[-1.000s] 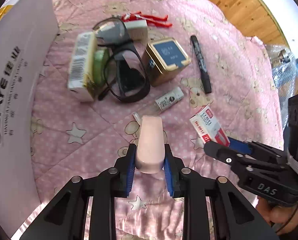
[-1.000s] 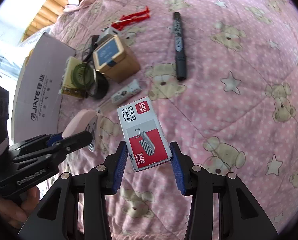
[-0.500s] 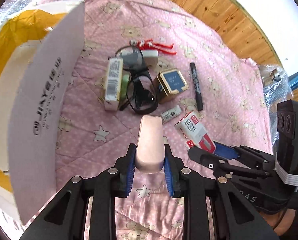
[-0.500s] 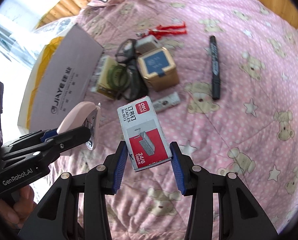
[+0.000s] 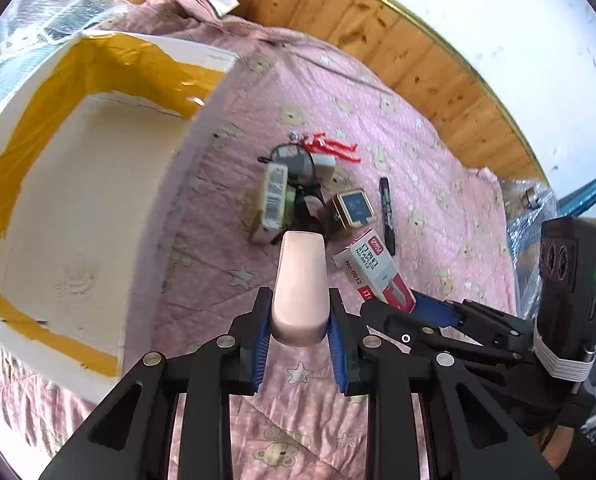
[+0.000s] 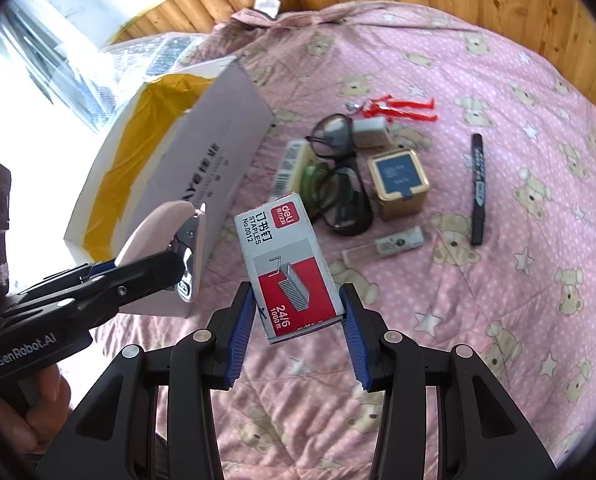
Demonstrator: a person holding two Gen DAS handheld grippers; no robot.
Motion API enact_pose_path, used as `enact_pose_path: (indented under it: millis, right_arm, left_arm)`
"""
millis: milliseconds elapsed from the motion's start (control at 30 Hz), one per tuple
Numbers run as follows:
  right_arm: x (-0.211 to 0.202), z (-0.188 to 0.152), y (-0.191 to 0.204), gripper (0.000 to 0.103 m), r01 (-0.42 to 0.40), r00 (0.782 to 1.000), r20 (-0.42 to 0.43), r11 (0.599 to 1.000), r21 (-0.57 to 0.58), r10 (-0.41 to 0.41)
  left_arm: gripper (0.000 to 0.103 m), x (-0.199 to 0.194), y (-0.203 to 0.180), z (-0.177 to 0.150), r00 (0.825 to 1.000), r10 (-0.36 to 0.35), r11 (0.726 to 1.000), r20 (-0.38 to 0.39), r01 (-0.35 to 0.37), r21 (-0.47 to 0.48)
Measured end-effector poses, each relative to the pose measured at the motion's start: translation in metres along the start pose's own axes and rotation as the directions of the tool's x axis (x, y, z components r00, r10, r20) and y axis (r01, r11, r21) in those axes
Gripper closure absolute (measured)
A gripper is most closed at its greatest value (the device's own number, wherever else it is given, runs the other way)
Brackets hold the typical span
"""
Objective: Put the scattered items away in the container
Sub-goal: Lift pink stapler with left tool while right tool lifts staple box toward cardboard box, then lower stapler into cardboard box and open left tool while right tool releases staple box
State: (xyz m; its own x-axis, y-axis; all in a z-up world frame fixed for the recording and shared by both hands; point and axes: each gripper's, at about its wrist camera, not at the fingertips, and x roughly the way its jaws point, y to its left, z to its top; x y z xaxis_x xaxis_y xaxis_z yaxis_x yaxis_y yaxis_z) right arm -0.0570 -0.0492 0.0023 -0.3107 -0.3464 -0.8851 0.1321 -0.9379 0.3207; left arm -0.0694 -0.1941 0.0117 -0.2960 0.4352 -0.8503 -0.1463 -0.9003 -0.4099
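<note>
Left wrist view is mostly pink teddy-bear quilt (image 5: 438,184), with wood panelling (image 5: 378,28) and a white wall across the top. The open white cardboard box (image 5: 78,208), edged inside with yellow tape, fills the left of the frame, and only this view looks down onto its bare floor. The right wrist view shows its printed outer wall instead.

Left gripper (image 5: 298,332) at bottom centre is clamped on a pink stapler (image 5: 300,280), held up off the quilt. Right gripper (image 6: 298,320) grips a red-and-grey staples box (image 6: 286,264) by its sides, also in the air.

On the quilt mid-frame: black glasses (image 6: 346,208), gold tin (image 6: 400,180), black marker (image 6: 477,188), a small tube (image 6: 398,242) and red clips (image 6: 402,106). The right view also catches a hand (image 6: 30,412) lower left.
</note>
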Motion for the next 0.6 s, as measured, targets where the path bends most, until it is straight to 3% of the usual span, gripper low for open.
enact_pose_path:
  millis: [600]
  right_arm:
    - [-0.017, 0.023, 0.064, 0.058, -0.007, 0.998, 0.056, 0.996, -0.094, 0.012]
  left_arm:
    - [0.076, -0.061, 0.039, -0.003, 0.994, -0.042, 0.995, 0.106, 0.051, -0.085]
